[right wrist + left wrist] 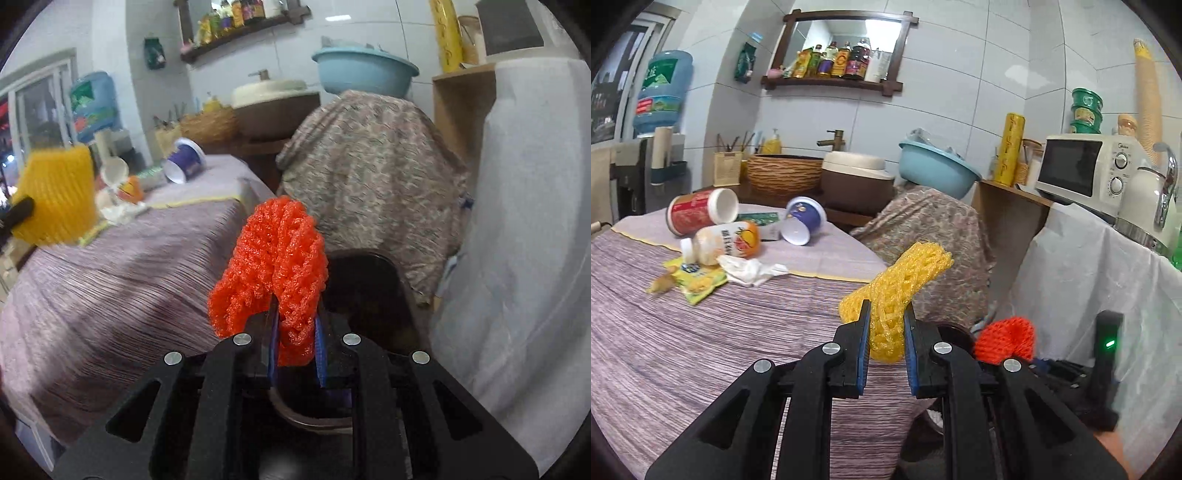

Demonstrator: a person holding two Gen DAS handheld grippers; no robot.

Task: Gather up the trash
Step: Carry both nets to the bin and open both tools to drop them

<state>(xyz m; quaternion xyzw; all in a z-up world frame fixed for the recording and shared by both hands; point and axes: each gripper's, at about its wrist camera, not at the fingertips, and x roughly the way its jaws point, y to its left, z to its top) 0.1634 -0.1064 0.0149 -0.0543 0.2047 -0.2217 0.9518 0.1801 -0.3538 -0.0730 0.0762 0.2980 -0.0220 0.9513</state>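
My left claw is clamped on the yellow foam net, held up just past the bench edge. My right claw is closed on the orange foam net, which sits above a dark bin beside the bench. On the bench's striped cloth I see a tipped red-label can, a purple cup, an orange-label bottle, a crumpled tissue and a yellow wrapper.
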